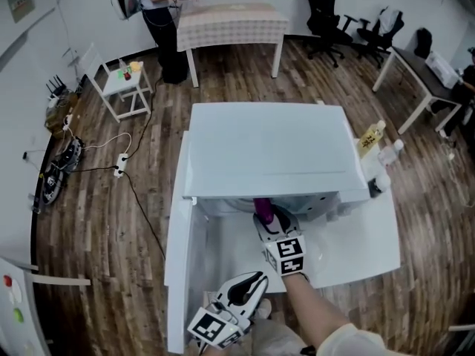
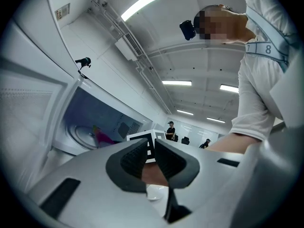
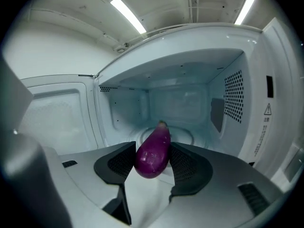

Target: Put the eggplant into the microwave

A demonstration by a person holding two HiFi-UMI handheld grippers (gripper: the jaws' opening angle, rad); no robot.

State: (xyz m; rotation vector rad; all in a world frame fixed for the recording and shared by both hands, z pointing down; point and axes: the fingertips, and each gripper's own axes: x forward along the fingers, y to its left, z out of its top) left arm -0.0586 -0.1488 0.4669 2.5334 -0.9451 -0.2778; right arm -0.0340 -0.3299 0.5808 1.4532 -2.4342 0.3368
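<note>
A purple eggplant (image 3: 153, 153) sits between the pads of my right gripper (image 3: 153, 164), which is shut on it. In the head view that gripper (image 1: 267, 218) holds the eggplant (image 1: 263, 208) at the mouth of the white microwave (image 1: 267, 147). The microwave's door (image 1: 177, 273) stands swung open to the left. Its cavity (image 3: 176, 101) with the glass turntable (image 3: 185, 136) lies straight ahead of the eggplant's stem end. My left gripper (image 1: 256, 280) hangs lower and nearer my body, shut with nothing in it. In the left gripper view, the left gripper (image 2: 151, 153) faces the open cavity (image 2: 90, 122).
The microwave stands on a white table (image 1: 367, 251). Bottles (image 1: 375, 141) stand by its right side. Farther back are a small white side table (image 1: 122, 86), floor cables (image 1: 111, 162), a covered table (image 1: 234, 22) with a person (image 1: 159, 10), and office chairs (image 1: 326, 13).
</note>
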